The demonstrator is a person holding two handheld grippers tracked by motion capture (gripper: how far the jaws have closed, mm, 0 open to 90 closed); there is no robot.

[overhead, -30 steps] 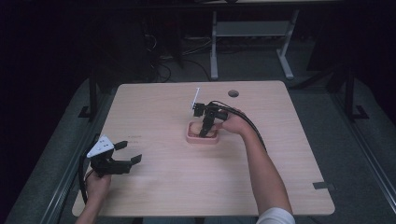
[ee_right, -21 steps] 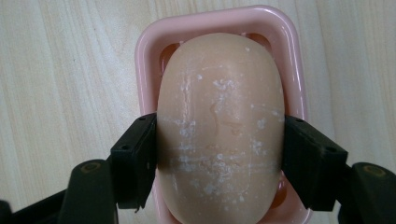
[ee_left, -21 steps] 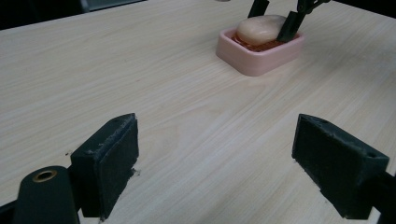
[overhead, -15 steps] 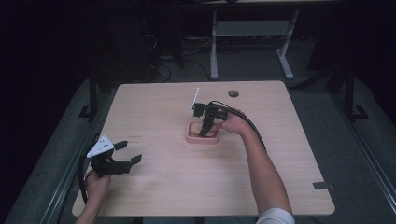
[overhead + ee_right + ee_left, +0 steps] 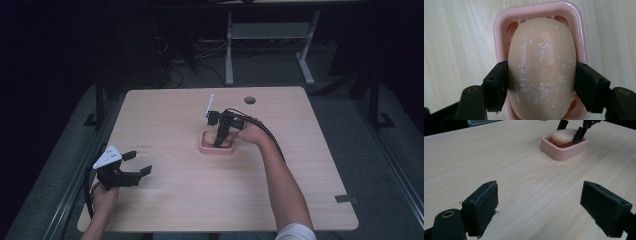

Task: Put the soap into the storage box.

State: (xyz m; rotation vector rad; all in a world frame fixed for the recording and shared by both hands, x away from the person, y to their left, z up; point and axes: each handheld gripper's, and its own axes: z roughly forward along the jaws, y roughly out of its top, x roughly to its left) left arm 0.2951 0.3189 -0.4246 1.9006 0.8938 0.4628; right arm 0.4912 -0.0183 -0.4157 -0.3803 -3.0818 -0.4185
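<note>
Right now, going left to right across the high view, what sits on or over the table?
left gripper → pink soap dish with the soap in it, the right gripper clamped on the soap → the person's right hand

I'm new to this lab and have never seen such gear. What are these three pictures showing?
A person sits at a wooden table with a two-jawed tool in each hand. One picture looks down from above; the other two come from cameras riding on the tools, looking along their black jaws. On the table stands a pink soap dish with a pale soap bar in it. The right hand-held gripper points down into the dish, its pads pressed on both sides of the soap. The left hand-held gripper waits near the table's left edge, jaws wide open, holding nothing.
</note>
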